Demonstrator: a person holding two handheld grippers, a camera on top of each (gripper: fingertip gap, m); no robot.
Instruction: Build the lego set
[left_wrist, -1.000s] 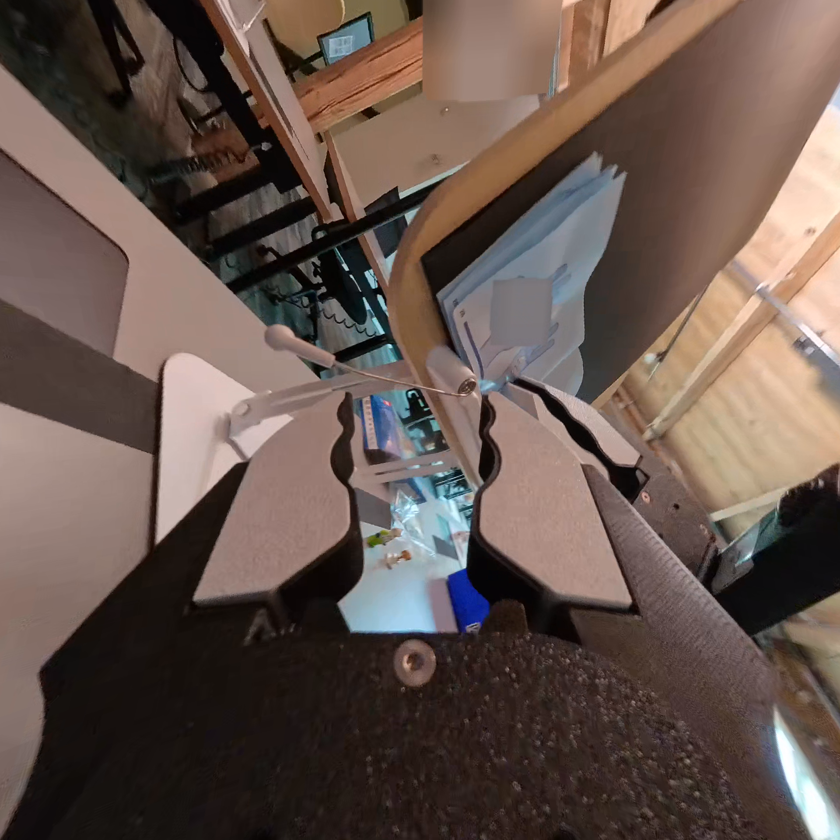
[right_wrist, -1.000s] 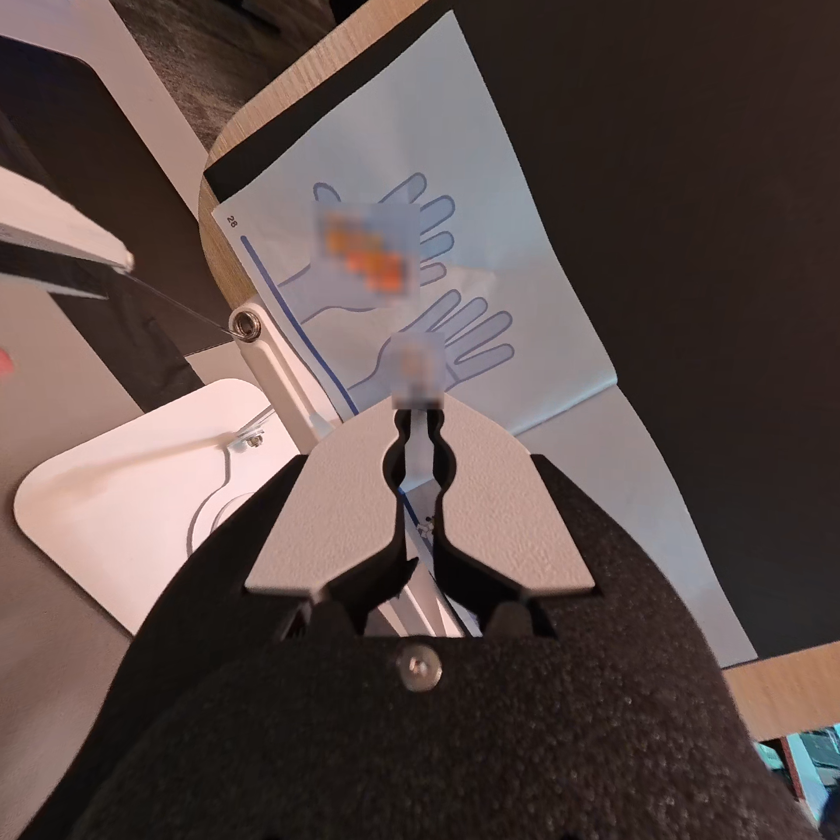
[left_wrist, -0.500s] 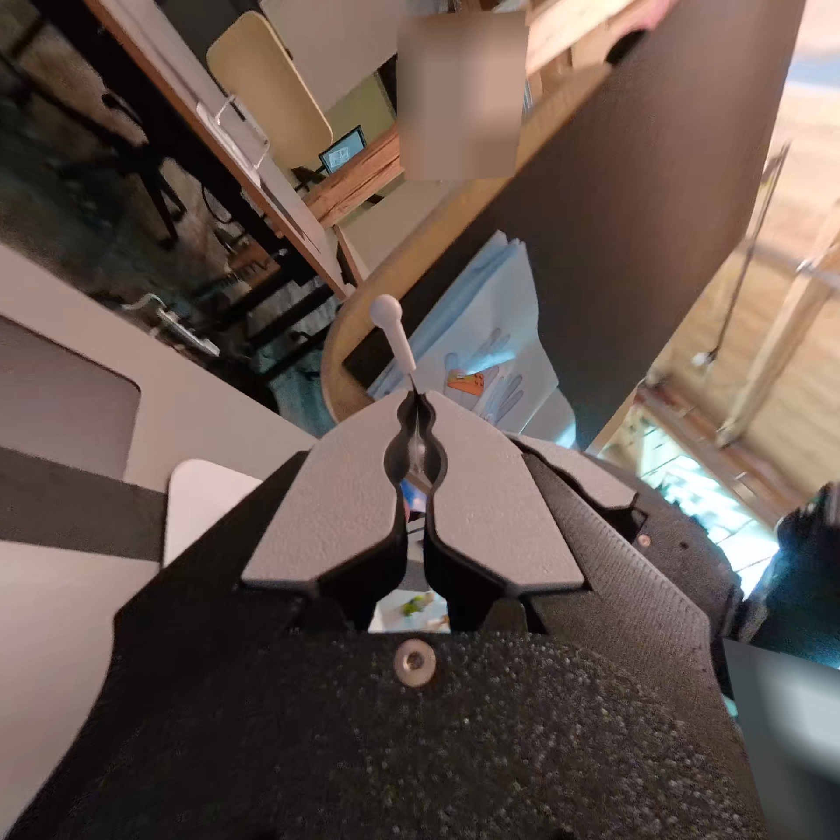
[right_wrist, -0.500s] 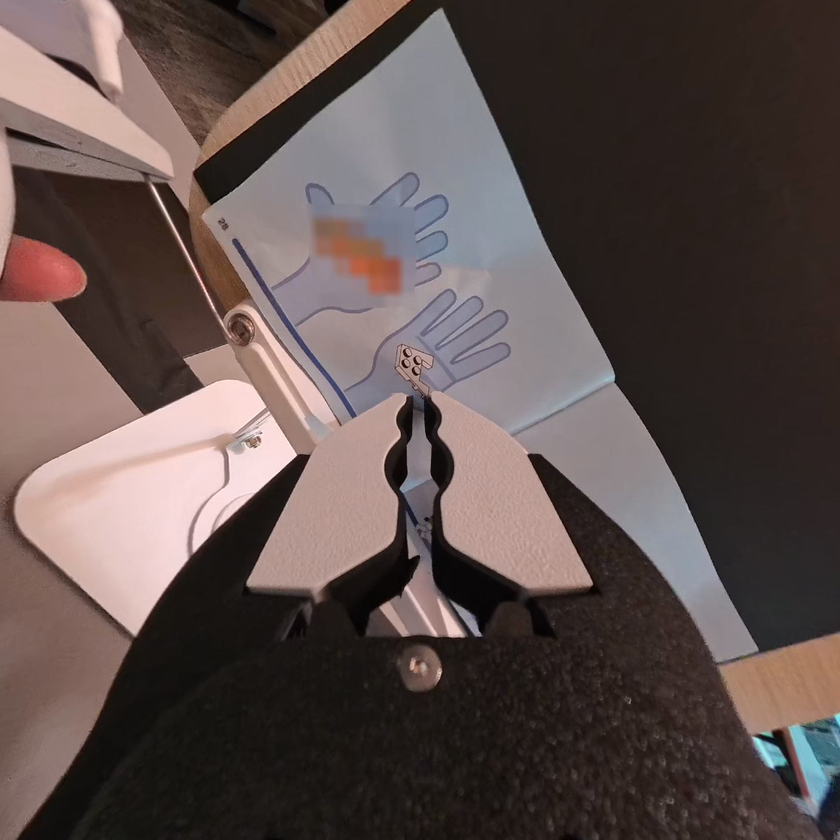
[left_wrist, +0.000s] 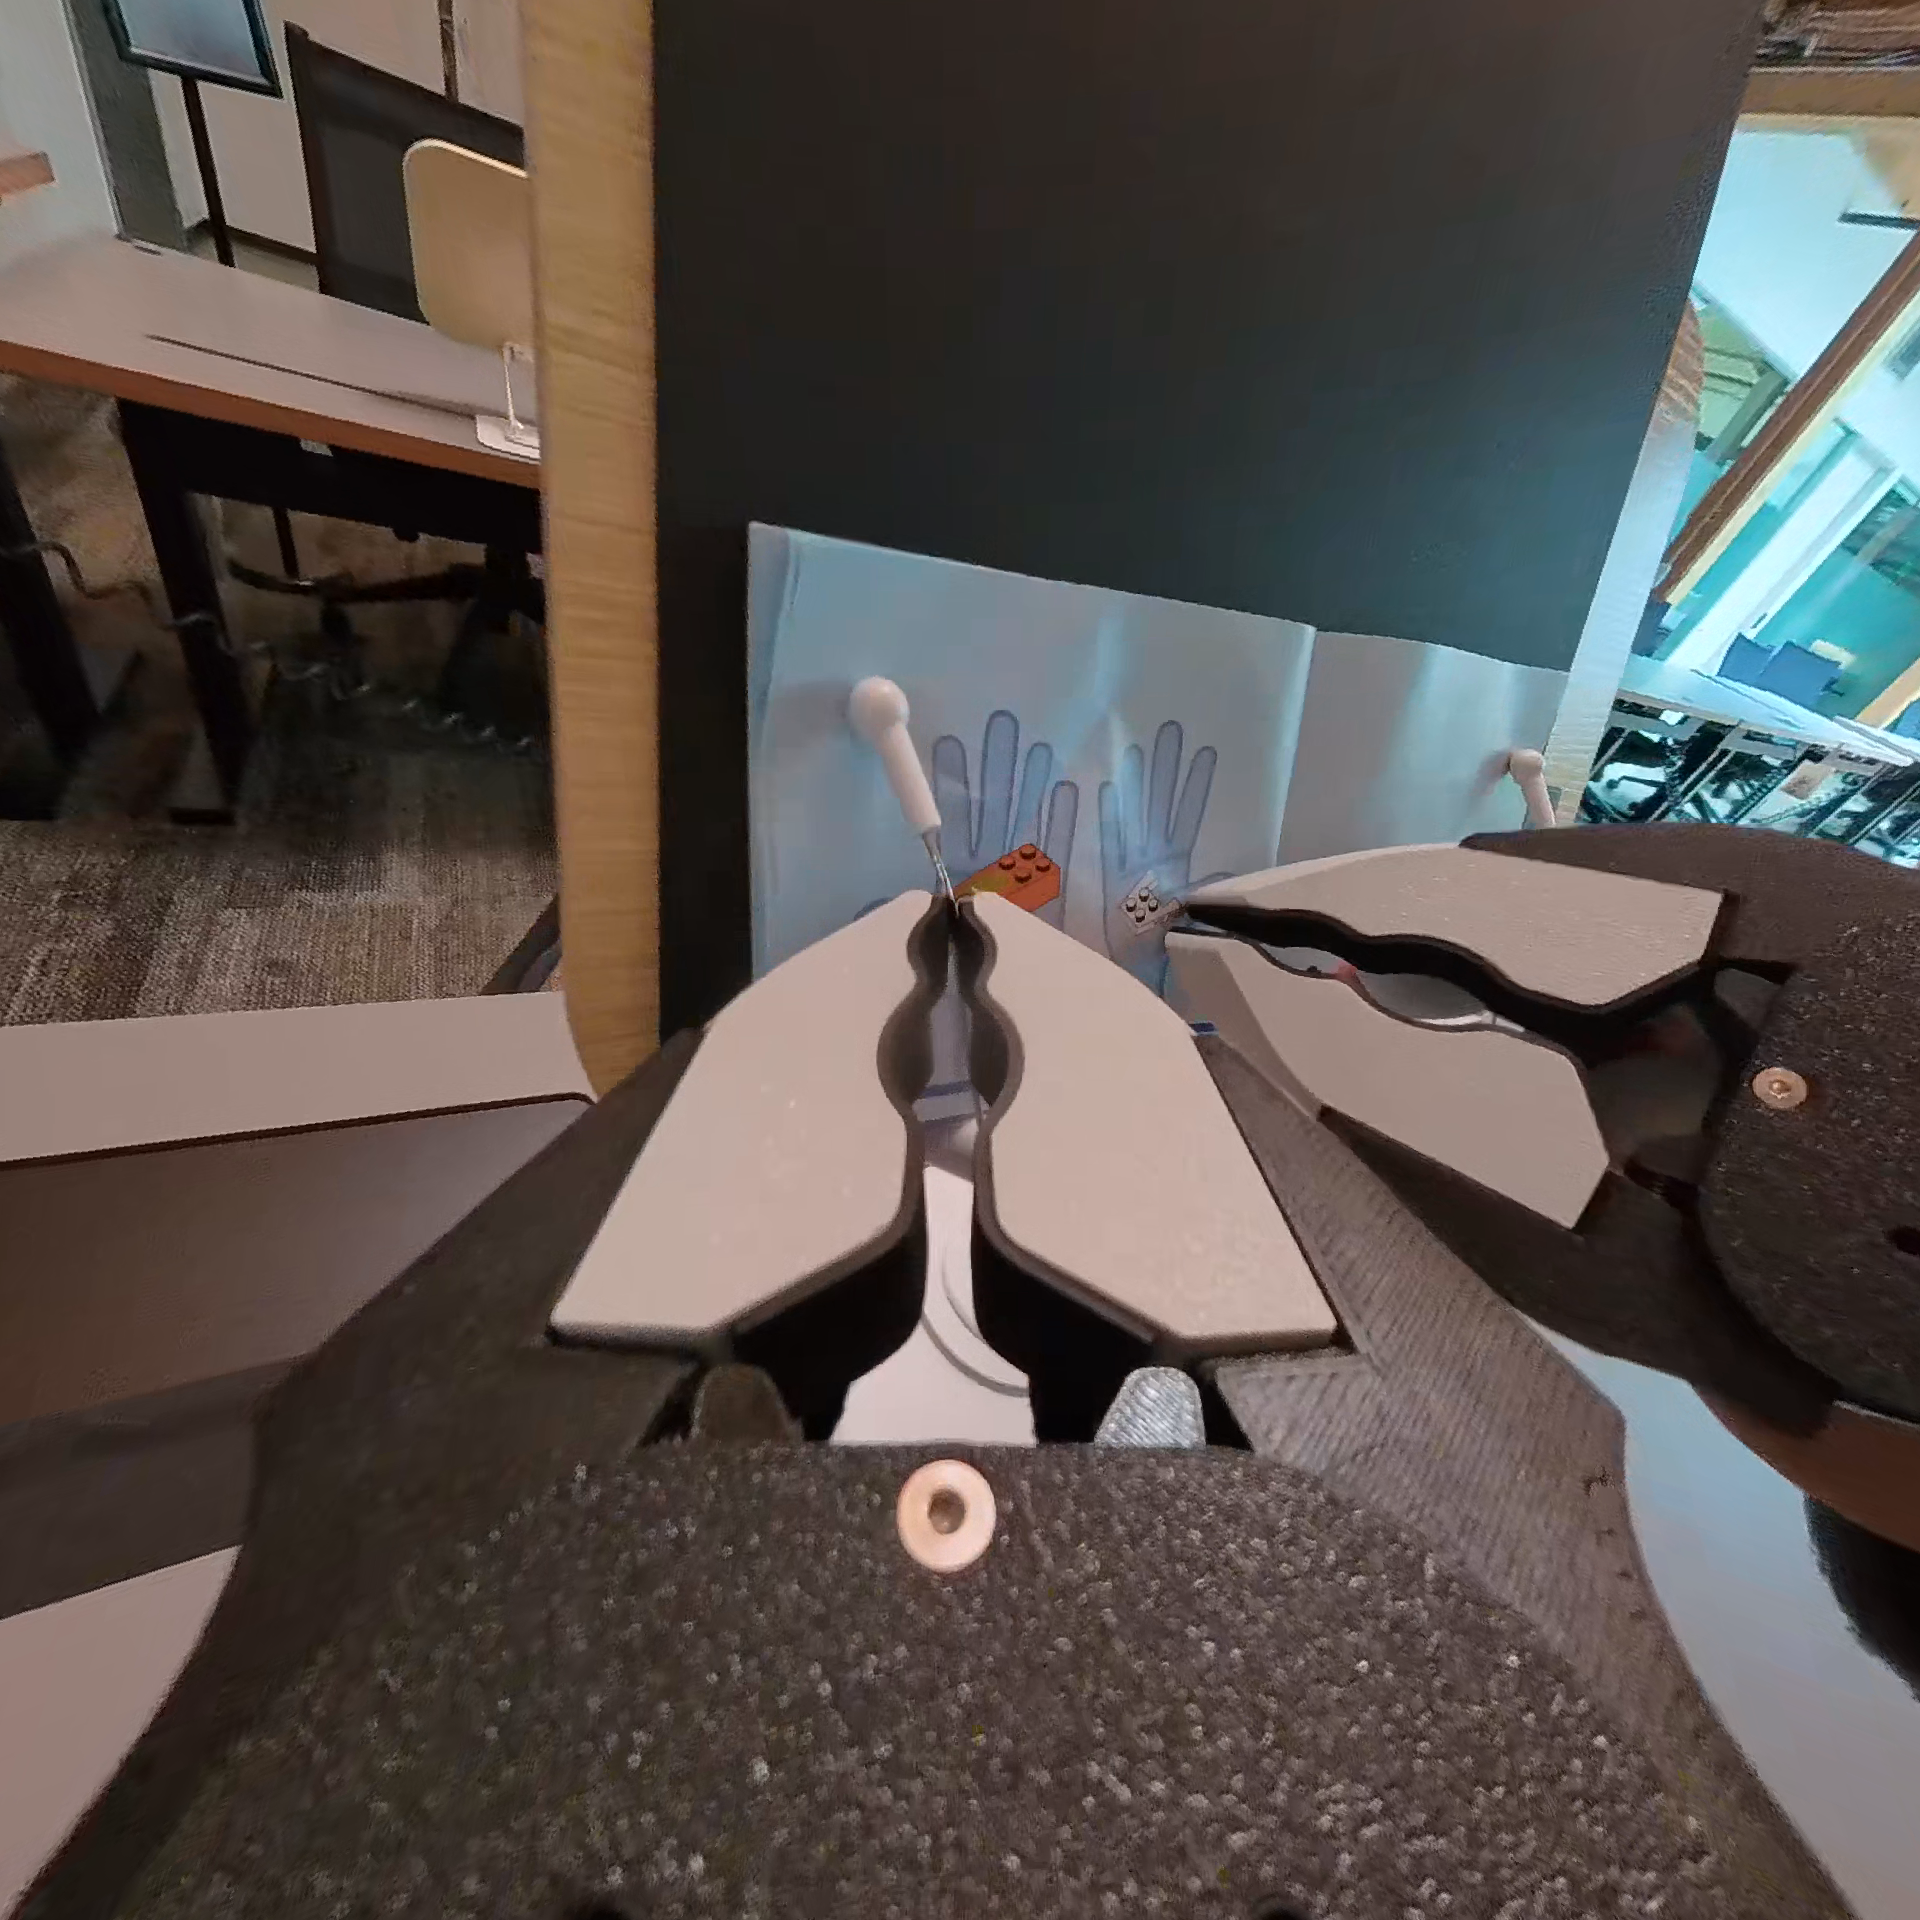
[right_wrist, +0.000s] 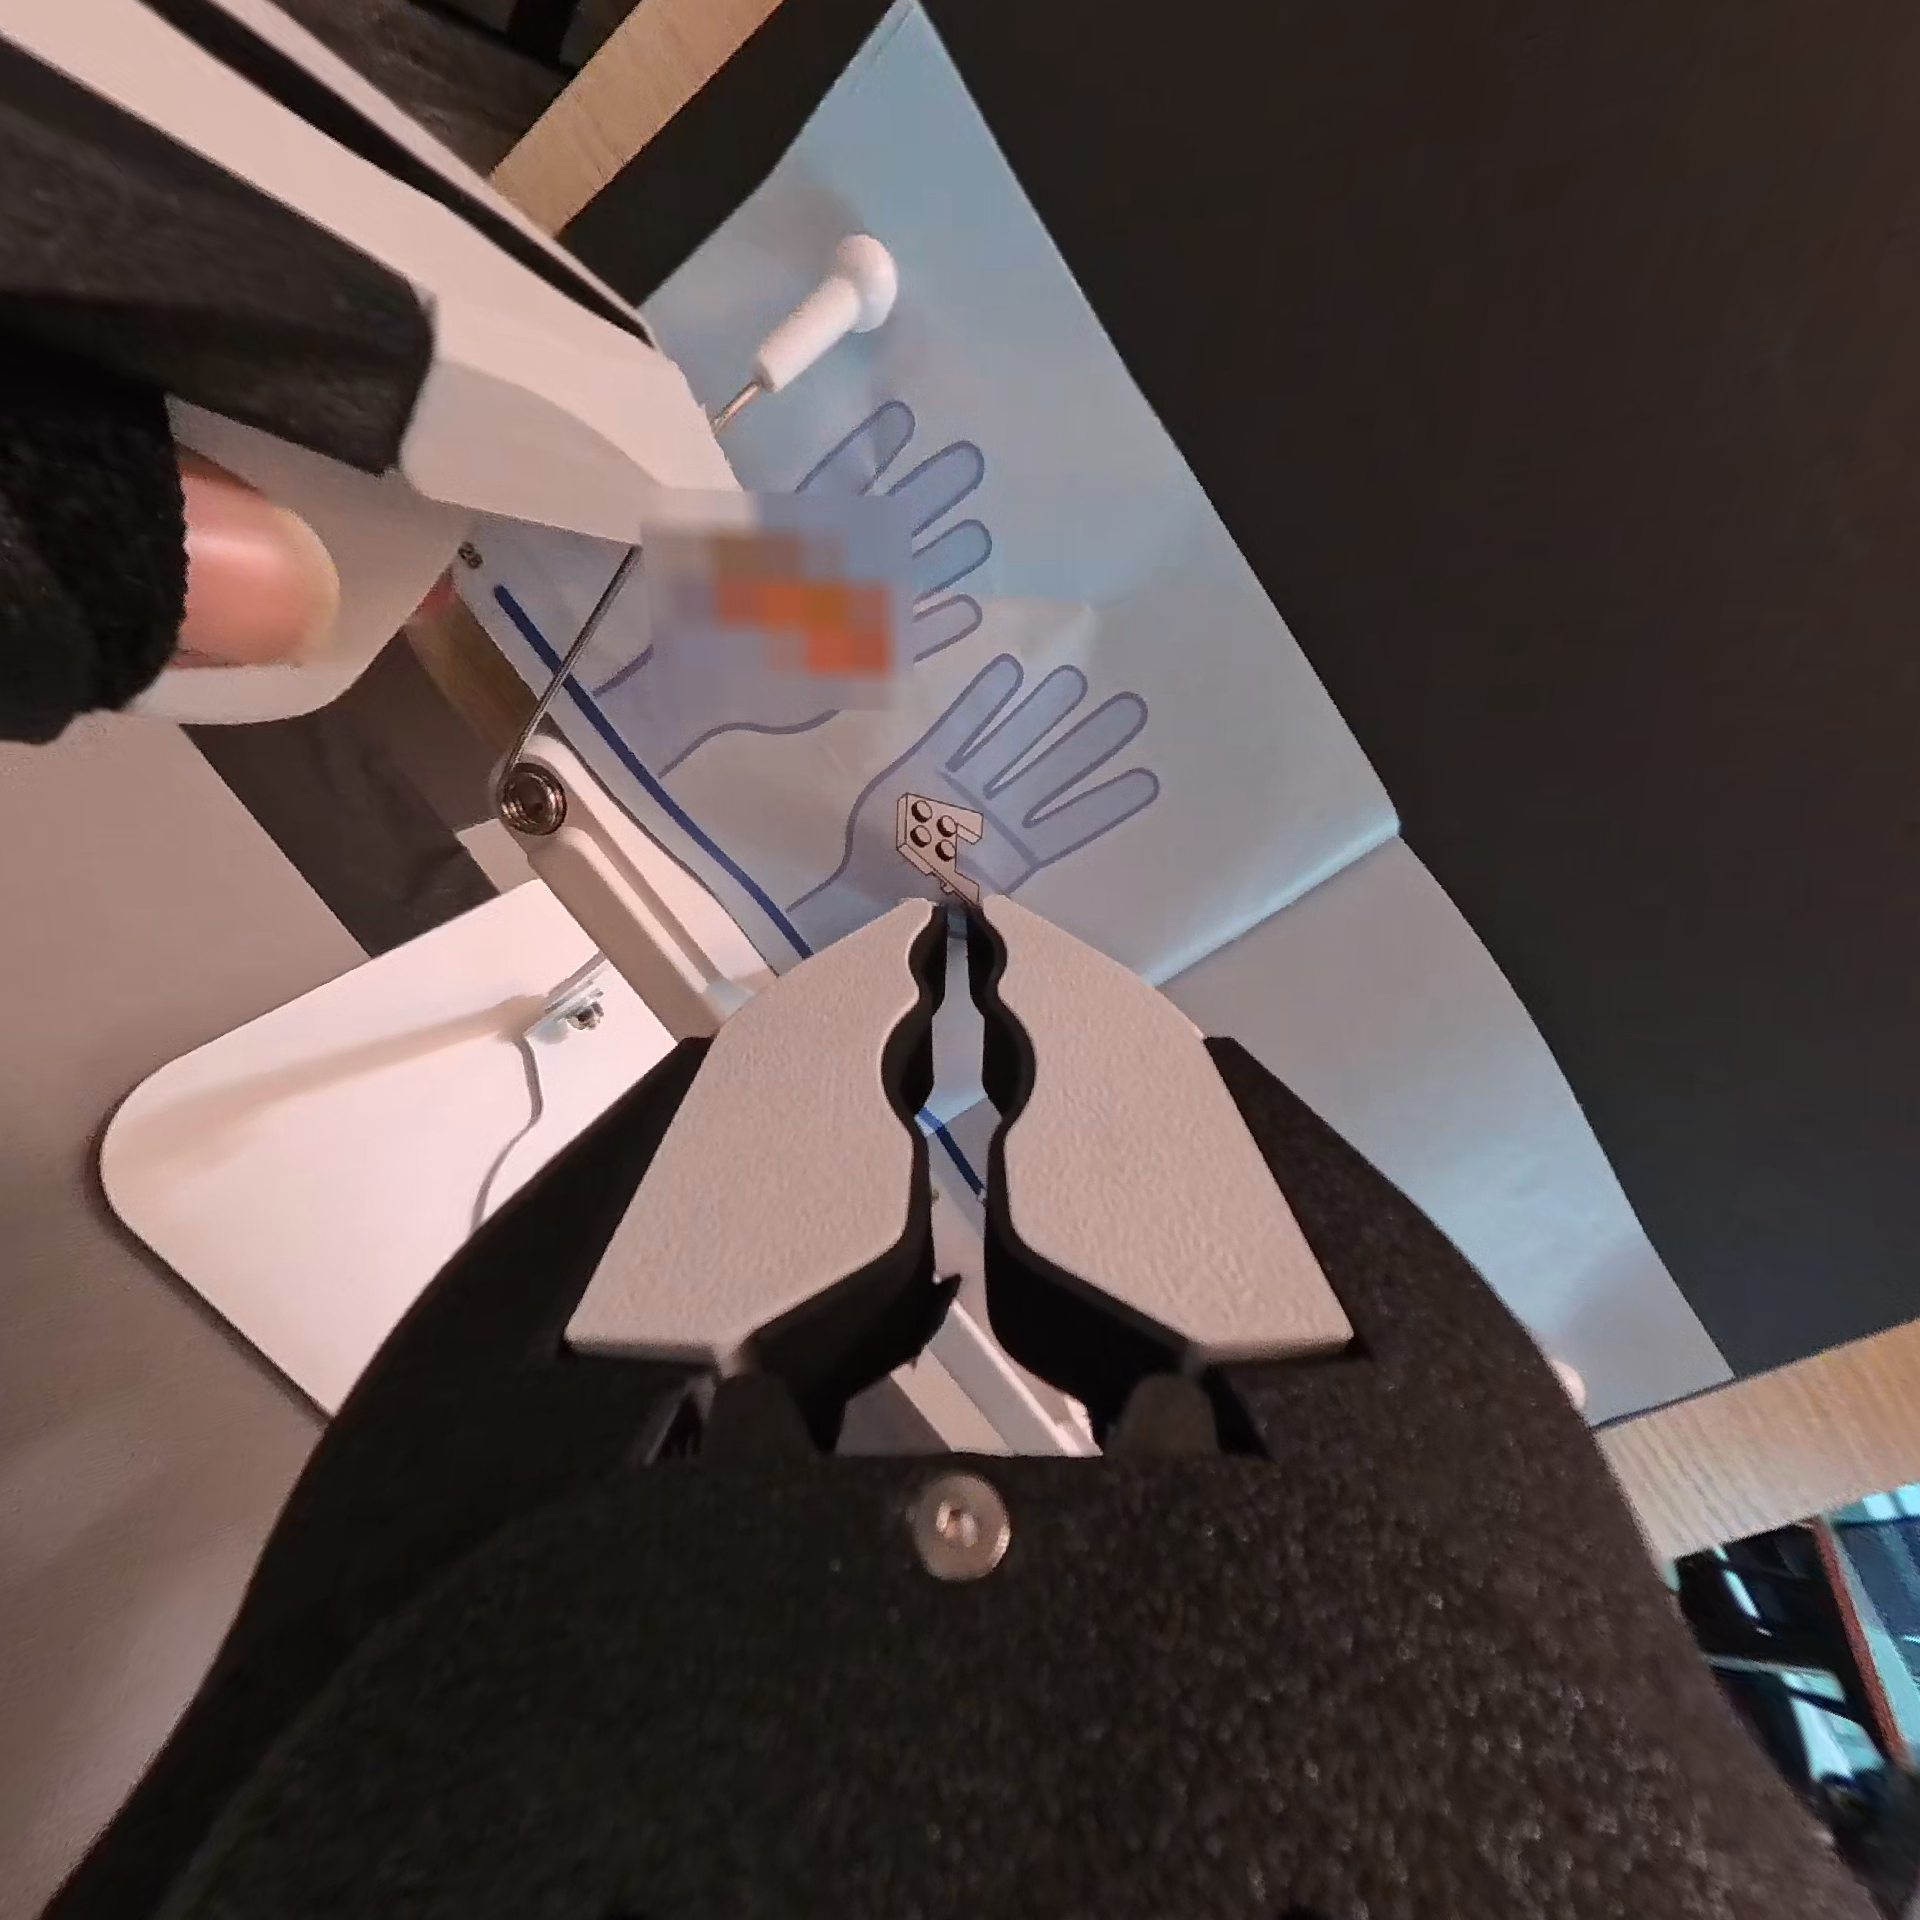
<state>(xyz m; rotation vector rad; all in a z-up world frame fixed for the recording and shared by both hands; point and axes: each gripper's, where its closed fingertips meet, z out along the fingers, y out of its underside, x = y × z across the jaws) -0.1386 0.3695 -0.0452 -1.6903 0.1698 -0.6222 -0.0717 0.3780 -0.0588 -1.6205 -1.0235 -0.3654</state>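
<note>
- My left wrist view looks forward along the left gripper (left_wrist: 958, 906), level and close to the pale blue instruction booklet (left_wrist: 1039, 665) propped on a dark board (left_wrist: 1143, 312).
- My right wrist view looks along the right gripper (right_wrist: 954, 906), rolled sideways and tipped upward, closer to the same page.
- Both views share the booklet (right_wrist: 1195, 623), its white-capped clip arm (left_wrist: 896, 748) (right_wrist: 821, 307) and the drawn hands; the left view also catches the right gripper (left_wrist: 1179, 920) from the side.
</note>
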